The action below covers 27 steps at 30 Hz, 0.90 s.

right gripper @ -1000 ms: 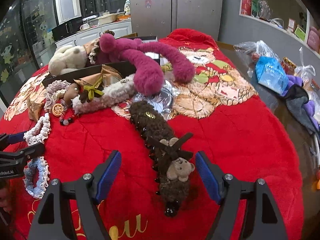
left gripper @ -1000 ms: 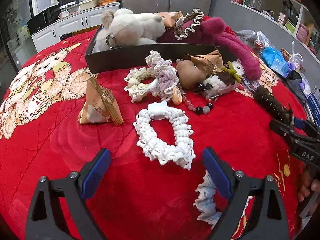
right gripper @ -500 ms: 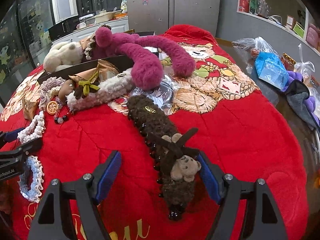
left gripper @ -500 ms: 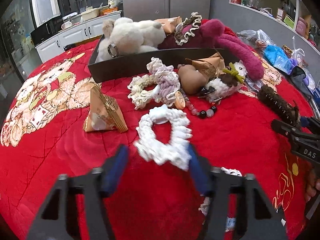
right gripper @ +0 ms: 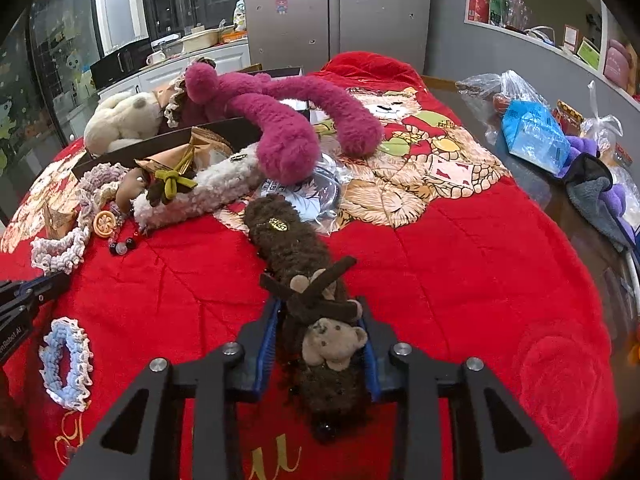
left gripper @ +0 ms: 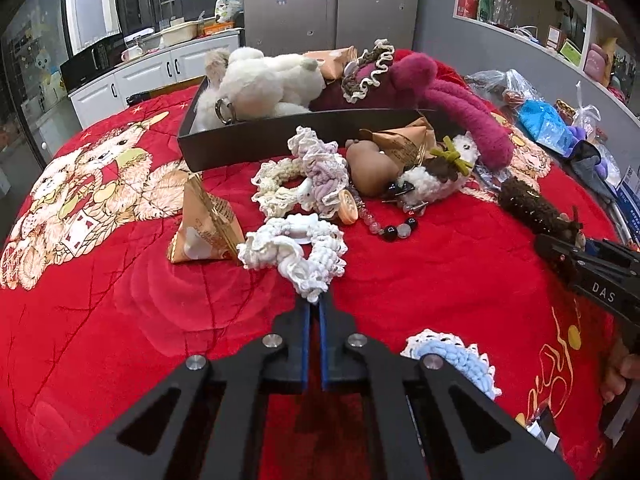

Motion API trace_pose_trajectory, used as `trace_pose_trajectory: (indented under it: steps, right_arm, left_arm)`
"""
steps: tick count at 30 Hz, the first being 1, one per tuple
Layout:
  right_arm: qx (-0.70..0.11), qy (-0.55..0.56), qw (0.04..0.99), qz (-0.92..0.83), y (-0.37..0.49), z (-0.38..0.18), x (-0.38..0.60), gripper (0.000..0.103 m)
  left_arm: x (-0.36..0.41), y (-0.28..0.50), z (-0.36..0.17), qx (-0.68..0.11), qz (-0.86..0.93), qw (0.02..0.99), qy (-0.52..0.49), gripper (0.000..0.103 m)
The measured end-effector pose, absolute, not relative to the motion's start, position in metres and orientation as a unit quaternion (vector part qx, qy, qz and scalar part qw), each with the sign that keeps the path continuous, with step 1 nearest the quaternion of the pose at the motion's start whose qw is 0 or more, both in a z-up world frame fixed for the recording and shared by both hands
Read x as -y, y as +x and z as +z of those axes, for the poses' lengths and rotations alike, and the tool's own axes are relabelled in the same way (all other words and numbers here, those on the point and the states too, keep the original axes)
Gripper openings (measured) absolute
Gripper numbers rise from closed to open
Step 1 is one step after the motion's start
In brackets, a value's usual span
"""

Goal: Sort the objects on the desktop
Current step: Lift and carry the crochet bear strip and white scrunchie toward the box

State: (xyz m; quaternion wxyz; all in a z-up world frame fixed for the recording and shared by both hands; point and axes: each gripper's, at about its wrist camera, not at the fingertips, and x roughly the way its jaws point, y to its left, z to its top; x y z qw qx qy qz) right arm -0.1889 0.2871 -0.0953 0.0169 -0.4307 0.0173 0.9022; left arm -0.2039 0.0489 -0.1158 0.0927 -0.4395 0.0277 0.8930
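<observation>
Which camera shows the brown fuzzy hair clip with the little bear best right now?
The right wrist view: the brown hair clip lies lengthwise between the right gripper fingers, bear visible. The left wrist view shows it only small, at the right edge.

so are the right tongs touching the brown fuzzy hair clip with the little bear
Touching. The right wrist view shows the right tongs, which have just been closing, pressing their blue pads against both sides of the brown fuzzy hair clip near its bear end.
</observation>
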Motion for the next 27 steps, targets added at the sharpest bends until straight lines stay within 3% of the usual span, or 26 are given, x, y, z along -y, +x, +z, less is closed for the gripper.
trace_pose_trajectory:
  steps: [27]
  right_arm:
    - [-0.014, -0.417, -0.006, 0.909, -0.182, -0.076, -0.274, 0.032]
  left_arm:
    - [-0.049, -0.195, -0.098, -0.021, 0.903, 0.102, -0.417, 0.004]
